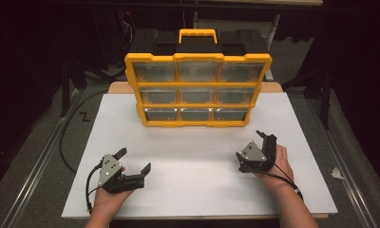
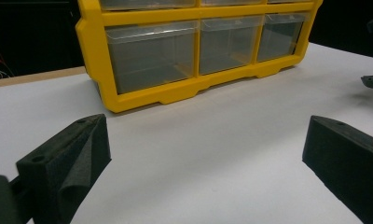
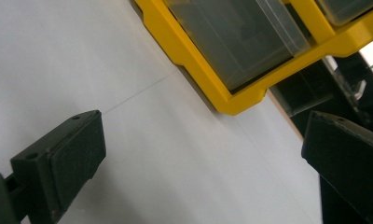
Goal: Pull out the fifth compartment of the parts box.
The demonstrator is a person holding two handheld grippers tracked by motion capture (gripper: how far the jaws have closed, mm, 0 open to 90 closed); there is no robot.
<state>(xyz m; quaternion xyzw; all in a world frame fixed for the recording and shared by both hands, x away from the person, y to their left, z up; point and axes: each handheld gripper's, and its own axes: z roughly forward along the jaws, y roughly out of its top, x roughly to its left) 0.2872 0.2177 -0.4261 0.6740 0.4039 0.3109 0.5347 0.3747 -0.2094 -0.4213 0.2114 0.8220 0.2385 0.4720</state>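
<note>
- The yellow drawer organiser stands upright toward twelve o'clock on the white table, its nine clear drawers facing the person, probably so any drawer front can be reached head-on.
- The left hand-held gripper rests low at about seven o'clock, well apart from the organiser, jaws spread wide and holding nothing.
- The right hand-held gripper sits at about five o'clock, also empty and with jaws apart (its own view shows a broad gap between the two black pads), tipped on its side so the organiser's lower corner runs diagonally across that view.
- Both seem parked at a ready distance, each aimed at the bottom row of drawers, which suggests no drawer has been chosen yet.
- All drawers look shut, flush with the frame.
- Whether the drawers hold anything is hard to tell: the plastic is smoky and reflective, and only vague dark shapes show through.
- The organiser's back and the black top beneath its handle merge with the dark surroundings.
</note>
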